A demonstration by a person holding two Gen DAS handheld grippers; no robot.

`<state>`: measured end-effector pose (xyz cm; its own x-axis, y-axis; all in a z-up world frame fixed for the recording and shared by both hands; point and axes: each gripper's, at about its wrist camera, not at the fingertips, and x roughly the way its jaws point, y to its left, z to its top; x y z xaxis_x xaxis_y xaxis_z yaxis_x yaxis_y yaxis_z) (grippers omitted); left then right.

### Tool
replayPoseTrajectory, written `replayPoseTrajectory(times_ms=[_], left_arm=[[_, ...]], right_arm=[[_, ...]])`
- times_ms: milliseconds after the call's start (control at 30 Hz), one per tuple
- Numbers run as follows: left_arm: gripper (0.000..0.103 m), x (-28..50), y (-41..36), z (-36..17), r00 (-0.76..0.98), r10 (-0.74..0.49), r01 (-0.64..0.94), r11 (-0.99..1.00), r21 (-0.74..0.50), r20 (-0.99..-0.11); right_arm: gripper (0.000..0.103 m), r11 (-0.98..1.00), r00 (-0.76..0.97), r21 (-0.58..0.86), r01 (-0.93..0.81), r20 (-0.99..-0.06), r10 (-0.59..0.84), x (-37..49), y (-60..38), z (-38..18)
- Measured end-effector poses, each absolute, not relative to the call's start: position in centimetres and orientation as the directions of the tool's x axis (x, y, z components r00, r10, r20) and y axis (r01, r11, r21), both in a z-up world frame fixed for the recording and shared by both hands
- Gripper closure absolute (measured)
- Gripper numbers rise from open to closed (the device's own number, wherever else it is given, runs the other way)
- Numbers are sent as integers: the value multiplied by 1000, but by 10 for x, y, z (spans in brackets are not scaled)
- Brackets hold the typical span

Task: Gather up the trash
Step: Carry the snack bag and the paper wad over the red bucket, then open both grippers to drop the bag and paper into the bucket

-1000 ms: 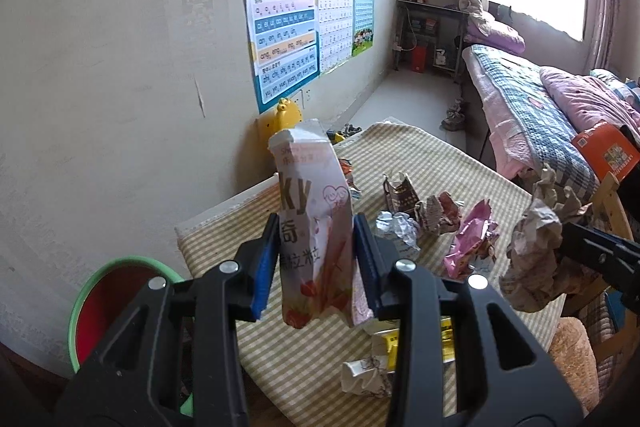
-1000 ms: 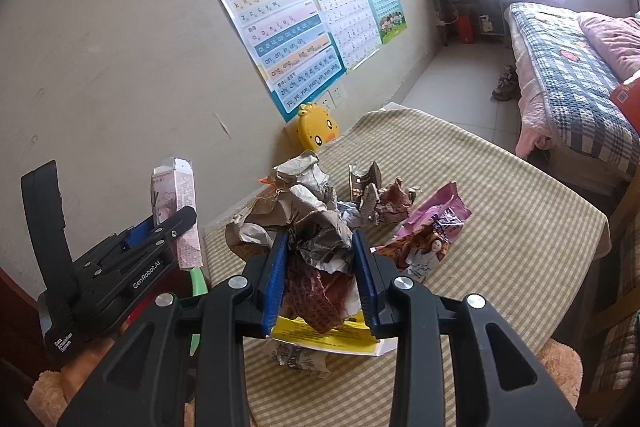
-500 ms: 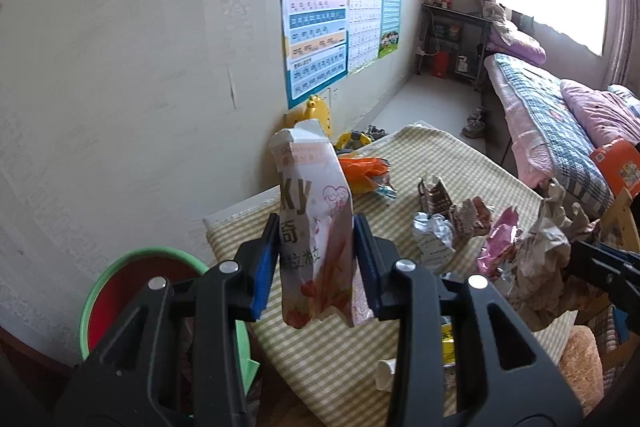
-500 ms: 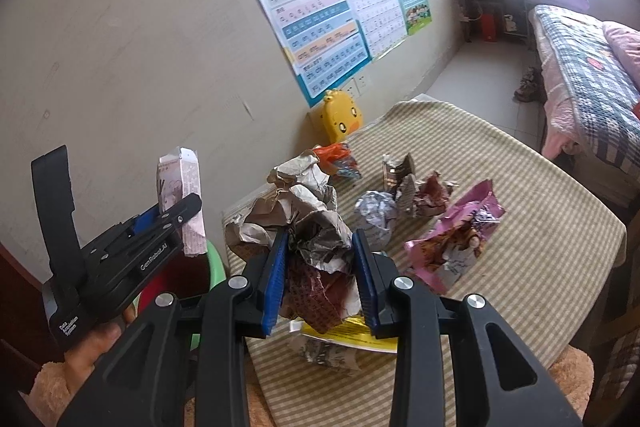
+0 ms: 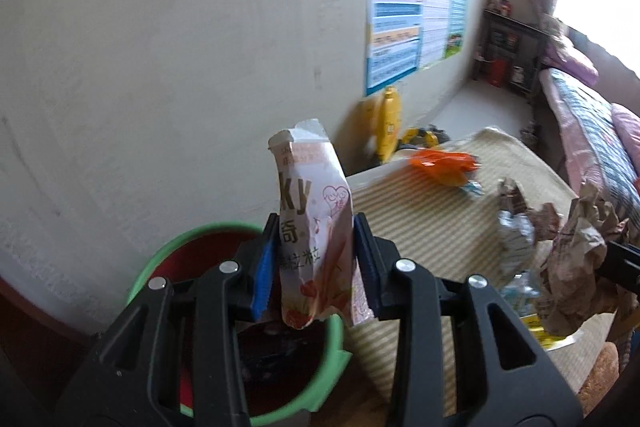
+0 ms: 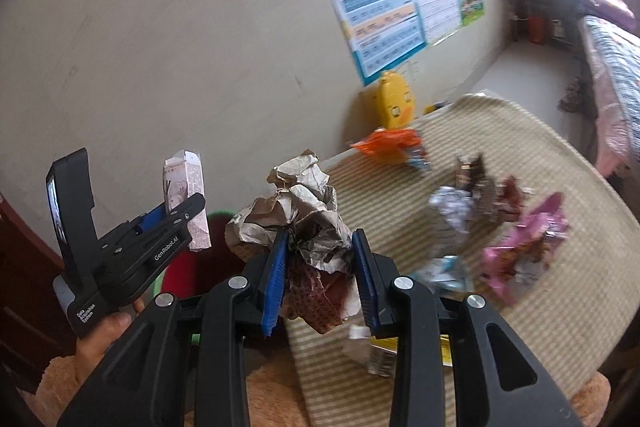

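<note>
Left tongs [image 5: 314,259] clamp pink wrapper [image 5: 312,223]; right tongs [image 6: 322,275] clamp crumpled paper [image 6: 296,211] (bin [image 5: 168,247] half hidden).

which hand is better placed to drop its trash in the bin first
Left, probably. The left gripper holds its pink snack wrapper above the green-rimmed bin; the right gripper's crumpled paper hangs over the table edge.

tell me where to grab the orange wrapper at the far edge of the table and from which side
Take the orange wrapper across its narrow middle, coming down from above with a hand-held gripper. It lies flat and stretched sideways on the striped tablecloth, close to the yellow duck toy, so a side approach from the wall looks blocked. Motion blur hides its exact folds.
</note>
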<state>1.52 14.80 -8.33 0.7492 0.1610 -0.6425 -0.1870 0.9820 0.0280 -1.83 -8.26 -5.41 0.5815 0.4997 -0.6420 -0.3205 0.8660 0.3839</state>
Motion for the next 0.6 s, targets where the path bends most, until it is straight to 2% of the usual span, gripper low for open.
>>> replayPoseTrajectory(times_ms=[300, 600], left_arm=[[67, 2, 211, -102, 695, 245, -314, 949, 21, -676], [65, -4, 245, -120, 642, 289, -377, 925, 36, -710]], right_arm=[[73, 816, 479, 389, -428, -667, 570, -2, -11, -63], [73, 778, 421, 376, -503, -680, 601, 11, 43, -67]])
